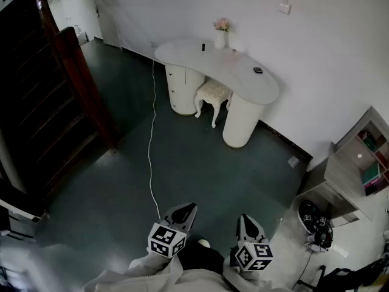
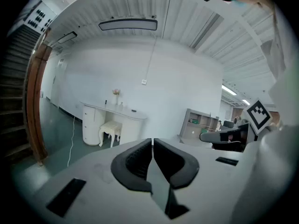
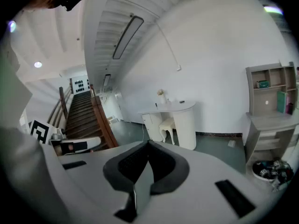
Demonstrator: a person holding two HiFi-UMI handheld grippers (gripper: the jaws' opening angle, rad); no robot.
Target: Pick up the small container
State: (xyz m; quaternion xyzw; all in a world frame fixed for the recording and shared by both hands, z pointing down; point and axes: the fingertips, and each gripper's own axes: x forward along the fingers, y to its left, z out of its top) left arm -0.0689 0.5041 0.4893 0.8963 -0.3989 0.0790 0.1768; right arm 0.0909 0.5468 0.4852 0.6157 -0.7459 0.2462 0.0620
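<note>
Dark green floor filled most of the head view, with a white curved bench [image 1: 243, 81] against the white wall at the far side. On the bench a vase [image 1: 220, 38] of pink flowers stood near the wall. A small dark upright item [image 1: 203, 46] stood just left of the vase, and a flat dark item [image 1: 258, 70] lay toward the bench's right end. Which of these was the task's container could not be told. A stool [image 1: 213, 93] sat tucked under the bench, and a white cable [image 1: 150, 139] ran across the floor from it. The left gripper [image 1: 188, 209] and right gripper [image 1: 246, 221] were well apart from the bench, close to the person.

The left gripper view showed its jaws pressed together with nothing between them and the bench far beyond.

The right gripper view showed the same: jaws closed and empty, the bench beyond, and a staircase [image 3: 79, 115] left of it.
</note>
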